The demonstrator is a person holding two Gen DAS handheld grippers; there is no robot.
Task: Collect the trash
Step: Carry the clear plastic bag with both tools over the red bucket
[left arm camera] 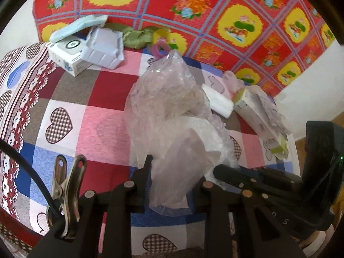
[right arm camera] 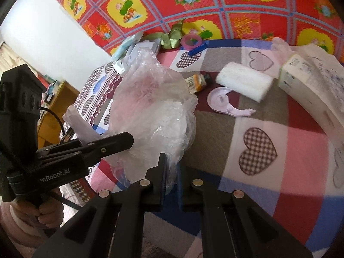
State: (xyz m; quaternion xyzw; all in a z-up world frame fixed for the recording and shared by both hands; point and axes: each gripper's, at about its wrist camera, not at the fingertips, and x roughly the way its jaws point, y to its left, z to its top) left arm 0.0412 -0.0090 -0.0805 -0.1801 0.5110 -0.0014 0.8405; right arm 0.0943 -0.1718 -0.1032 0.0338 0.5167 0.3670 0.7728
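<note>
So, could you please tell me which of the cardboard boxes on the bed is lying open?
The white box at the far left corner, beside the white moulded insert; the green-edged box on the right is closed and partly draped by thin plastic.

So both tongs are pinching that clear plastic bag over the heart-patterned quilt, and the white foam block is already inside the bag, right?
Not quite. Both the left tongs and right tongs do pinch the clear plastic bag, but the right wrist view shows the white foam block lying outside it, on the quilt.
</note>
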